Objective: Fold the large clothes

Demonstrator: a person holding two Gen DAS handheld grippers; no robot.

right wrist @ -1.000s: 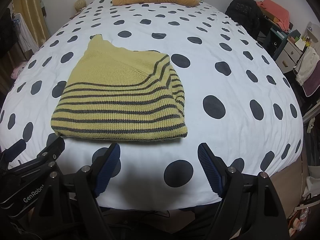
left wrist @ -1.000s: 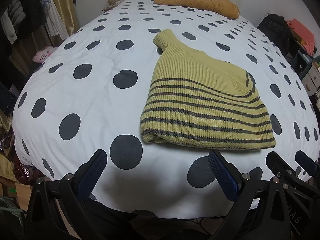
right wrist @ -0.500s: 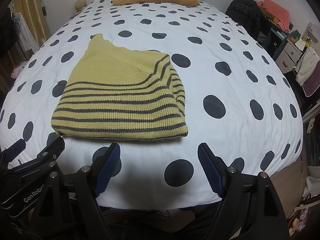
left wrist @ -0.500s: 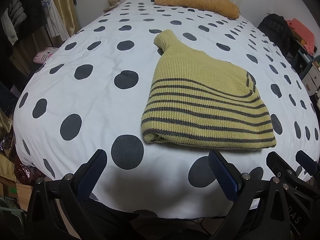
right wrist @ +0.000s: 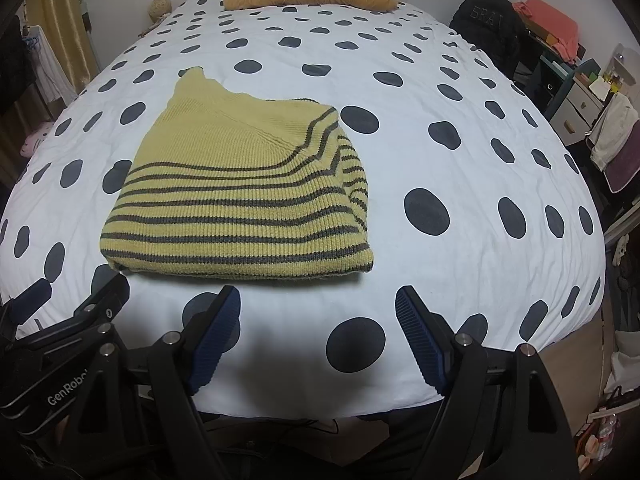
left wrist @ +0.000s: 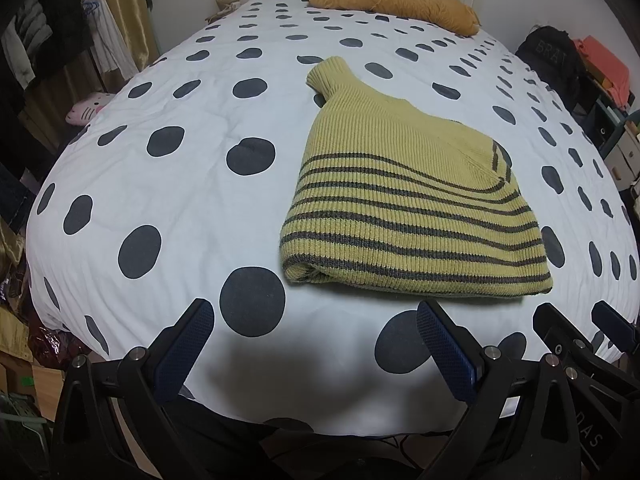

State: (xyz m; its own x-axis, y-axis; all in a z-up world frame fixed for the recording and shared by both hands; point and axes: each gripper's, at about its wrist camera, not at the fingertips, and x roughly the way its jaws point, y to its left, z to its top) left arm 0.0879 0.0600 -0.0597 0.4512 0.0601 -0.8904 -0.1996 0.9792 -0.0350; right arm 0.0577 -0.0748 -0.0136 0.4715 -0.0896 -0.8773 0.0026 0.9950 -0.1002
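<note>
Fingers of the left gripper (left wrist: 314, 314), black arms faced with blue ribbed pads, stand wide apart and hold nothing, poised over the near edge of the bed (left wrist: 192, 184); those of the right gripper (right wrist: 318, 300) are likewise spread wide and empty, just beside the left gripper, whose black frame shows at the lower left of the right wrist view. Left wrist view, left to right: dark clothes hanging on a rack (left wrist: 44, 36), a pink cat-faced plush toy (left wrist: 86, 108) beside the bed, the white bedcover with large dark-grey dots, and on it the folded yellow-green ribbed knit sweater with dark grey stripes (left wrist: 404, 216), lying flat near the foot of the bed, its ribbed collar (left wrist: 330, 78) pointing toward the headboard and its folded striped edge nearest the fingers, apart from them. At the head of the bed lies a long mustard-yellow pillow (left wrist: 394, 0); at the far right, a black bag (left wrist: 550, 56) and orange-red folded cloth (left wrist: 604, 64). Right wrist view, left to right: the sweater (right wrist: 240, 196) lies left of centre, its near edge just beyond the left finger of the right gripper; the bedcover to its right is bare of clothing; beyond the bed's right side stands a small white drawer unit (right wrist: 580, 104) with draped cloths (right wrist: 612, 132).
</note>
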